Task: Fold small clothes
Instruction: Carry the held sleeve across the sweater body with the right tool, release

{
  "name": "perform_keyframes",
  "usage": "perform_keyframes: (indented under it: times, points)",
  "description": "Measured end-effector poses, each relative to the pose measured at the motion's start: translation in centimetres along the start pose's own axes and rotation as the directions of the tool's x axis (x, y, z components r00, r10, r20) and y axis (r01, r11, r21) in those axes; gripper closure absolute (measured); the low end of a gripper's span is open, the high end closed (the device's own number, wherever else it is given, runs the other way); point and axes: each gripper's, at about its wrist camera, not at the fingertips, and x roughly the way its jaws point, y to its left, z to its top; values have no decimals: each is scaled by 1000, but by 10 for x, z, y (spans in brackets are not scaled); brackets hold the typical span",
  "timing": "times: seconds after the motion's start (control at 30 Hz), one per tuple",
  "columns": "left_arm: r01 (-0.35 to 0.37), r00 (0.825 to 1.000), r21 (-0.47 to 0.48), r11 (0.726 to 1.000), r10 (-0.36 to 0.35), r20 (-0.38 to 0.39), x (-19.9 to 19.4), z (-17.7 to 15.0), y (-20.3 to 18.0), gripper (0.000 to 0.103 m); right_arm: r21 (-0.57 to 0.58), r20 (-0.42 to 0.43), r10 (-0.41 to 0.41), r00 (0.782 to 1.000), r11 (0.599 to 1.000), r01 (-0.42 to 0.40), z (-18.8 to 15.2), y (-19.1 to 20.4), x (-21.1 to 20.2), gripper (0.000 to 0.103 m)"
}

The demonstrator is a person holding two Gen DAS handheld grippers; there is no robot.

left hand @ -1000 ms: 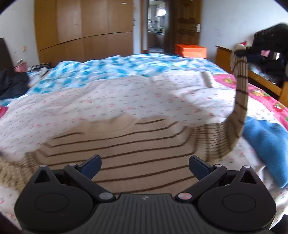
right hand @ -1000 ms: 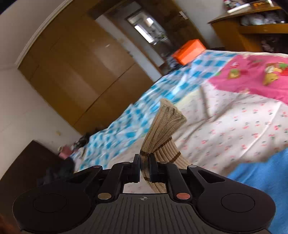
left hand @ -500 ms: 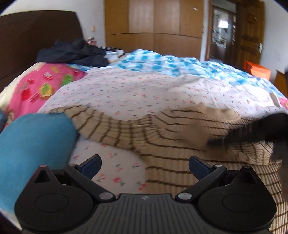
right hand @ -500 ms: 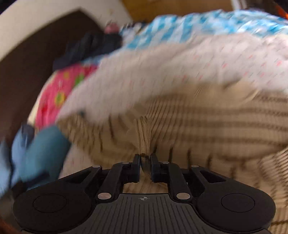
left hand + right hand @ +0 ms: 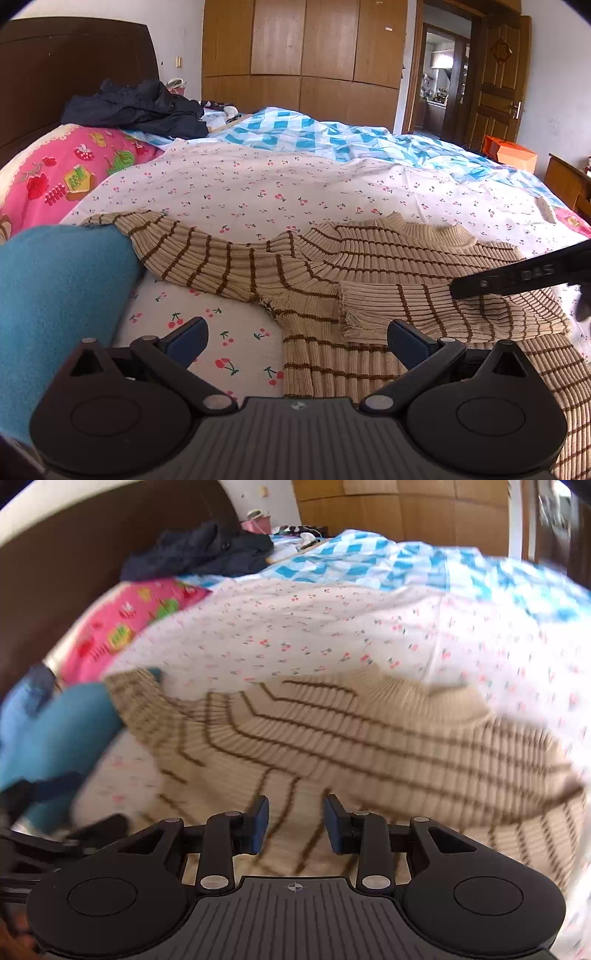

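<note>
Both grippers' fingers apart above striped sweater [image 5: 369, 266]; no legible writing.

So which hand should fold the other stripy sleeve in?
Probably the left. The left gripper hangs open nearest the unfolded sleeve that stretches toward the blue cloth. The right gripper, jaws open, sits over the sweater's folded side.

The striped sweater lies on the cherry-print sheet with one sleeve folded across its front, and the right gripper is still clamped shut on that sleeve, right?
Not quite. The right gripper is open, jaws apart and holding nothing, as the right wrist view shows. The rest holds: the striped sweater lies on the cherry-print sheet with one sleeve folded across its front.
</note>
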Motion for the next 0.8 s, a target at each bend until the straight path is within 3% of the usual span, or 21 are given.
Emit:
perform_keyframes:
  times: [0.1,0.27,0.37,0.4,0.47,0.7,0.73,0.8]
  points:
    - [4,1000,-26,1000,-4,1,0,0,4,0,-101,-26,-5,1000,995,3,9,7,21,59]
    - [-4,1000,-57,998,3,-4,3,1,9,0,-185,-157,47,986,980,-76,20,13,62,59]
    - [-3,1000,-66,998,2,-11,5,1,10,0,-213,-192,59,980,972,-100,23,18,66,91]
    - [-1,1000,-69,998,1,-11,5,1,10,0,-201,-199,67,978,974,-107,25,18,64,93]
    - [3,1000,-72,997,-4,-12,5,1,11,0,-200,-179,62,982,975,-98,30,20,57,97]
    - [1,1000,-82,997,-2,-10,6,2,12,0,-98,-19,56,998,994,-57,55,21,56,96]
    - [-1,1000,-83,997,0,-12,6,2,13,0,-92,-20,44,999,995,-45,56,20,62,91]
    - [-5,1000,-83,996,4,-14,6,1,13,0,-85,-55,21,998,996,-26,53,18,75,91]
